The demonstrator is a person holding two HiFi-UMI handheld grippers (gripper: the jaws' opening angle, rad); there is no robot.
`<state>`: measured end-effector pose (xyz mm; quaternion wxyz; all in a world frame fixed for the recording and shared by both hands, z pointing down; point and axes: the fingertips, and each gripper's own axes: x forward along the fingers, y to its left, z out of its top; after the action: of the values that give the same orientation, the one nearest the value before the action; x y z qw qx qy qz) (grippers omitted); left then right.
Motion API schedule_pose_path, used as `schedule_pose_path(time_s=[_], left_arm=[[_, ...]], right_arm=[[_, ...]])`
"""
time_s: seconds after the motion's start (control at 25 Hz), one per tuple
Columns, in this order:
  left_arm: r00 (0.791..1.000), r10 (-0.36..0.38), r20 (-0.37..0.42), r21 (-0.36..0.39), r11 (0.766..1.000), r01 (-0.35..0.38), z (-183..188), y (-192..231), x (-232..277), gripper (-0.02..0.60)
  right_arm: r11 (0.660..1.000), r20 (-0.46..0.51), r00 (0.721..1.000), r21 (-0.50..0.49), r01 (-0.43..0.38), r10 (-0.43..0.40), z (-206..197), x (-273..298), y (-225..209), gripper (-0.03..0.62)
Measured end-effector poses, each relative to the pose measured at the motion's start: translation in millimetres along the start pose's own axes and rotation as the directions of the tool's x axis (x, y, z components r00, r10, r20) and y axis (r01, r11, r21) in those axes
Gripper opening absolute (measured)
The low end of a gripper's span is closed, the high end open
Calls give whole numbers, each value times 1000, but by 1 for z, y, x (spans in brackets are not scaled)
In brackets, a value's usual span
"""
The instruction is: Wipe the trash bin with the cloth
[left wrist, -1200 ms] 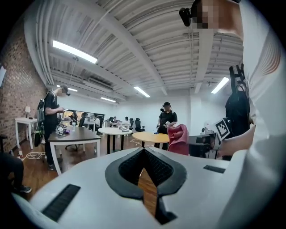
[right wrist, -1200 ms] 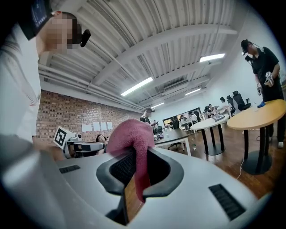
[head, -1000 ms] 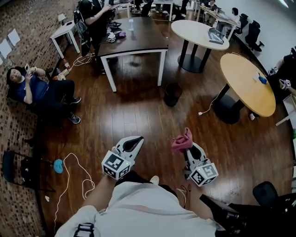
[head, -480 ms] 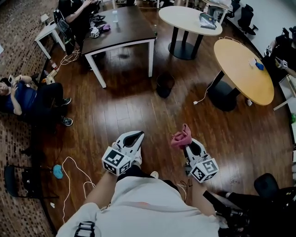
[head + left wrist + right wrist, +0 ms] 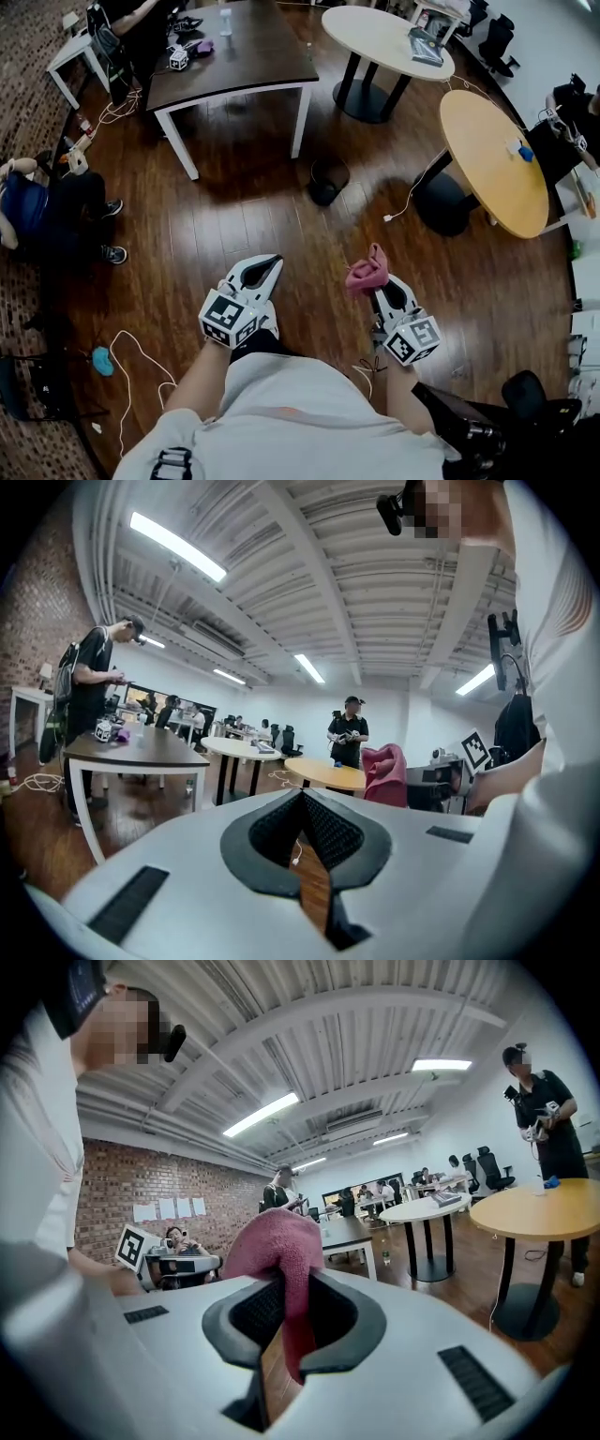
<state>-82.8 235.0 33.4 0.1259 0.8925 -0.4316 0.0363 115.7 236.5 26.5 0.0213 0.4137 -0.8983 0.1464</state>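
Note:
In the head view a small black trash bin (image 5: 327,178) stands on the wooden floor, beside the white leg of a dark table, well ahead of both grippers. My right gripper (image 5: 373,277) is shut on a pink cloth (image 5: 367,269), which bunches above its tips. In the right gripper view the cloth (image 5: 277,1241) hangs down between the jaws. My left gripper (image 5: 271,263) is shut and holds nothing; its jaws meet at the tip (image 5: 302,795). The left gripper view also shows the cloth (image 5: 384,772) at the right. The bin does not show in either gripper view.
A dark rectangular table (image 5: 234,56) stands beyond the bin, with a round white table (image 5: 384,37) and a round wooden table (image 5: 492,159) to the right. A white cable (image 5: 141,361) loops on the floor at left. A person (image 5: 37,202) sits at far left.
The view has advanced across the floor, so the bin and tables lie nearer and lower in the picture. Both grippers keep their pose, and the cloth stays in the right one.

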Motion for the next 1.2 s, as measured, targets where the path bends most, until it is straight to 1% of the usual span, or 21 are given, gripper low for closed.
schedule_pose_path(time_s=[0.08,0.16,0.28,0.44,0.6,0.68,0.92,1.2], left_arm=[[1000,7,0,-5,1000,-7,11,36,6,11],[1000,-3,2,0,1000,3,22,65,13,11],[1000,-17,-3,20,1000,17,33,99,21,11],[999,-43,-10,7,999,43,34,117,31,11],[998,-63,-30,-23,998,62,29,124,54,11],[997,-74,-29,-26,997,73,32,124,72,11],[994,-92,-51,3,996,92,39,118,142,11],[988,-107,-114,31,993,111,32,92,263,11]], right_arm=[[1000,2,1000,-5,5,-5,17,35,-1,46],[1000,22,1000,-12,11,-11,33,64,-1,46],[1000,33,999,-16,13,-12,41,96,-2,46],[999,-5,1000,-19,31,-31,38,120,-7,46],[999,-8,999,-15,40,-40,43,138,-23,46],[999,-2,999,-6,49,-49,45,144,-40,46],[996,12,997,37,81,-81,38,148,-106,46],[992,-6,994,70,108,-108,33,133,-227,46]])
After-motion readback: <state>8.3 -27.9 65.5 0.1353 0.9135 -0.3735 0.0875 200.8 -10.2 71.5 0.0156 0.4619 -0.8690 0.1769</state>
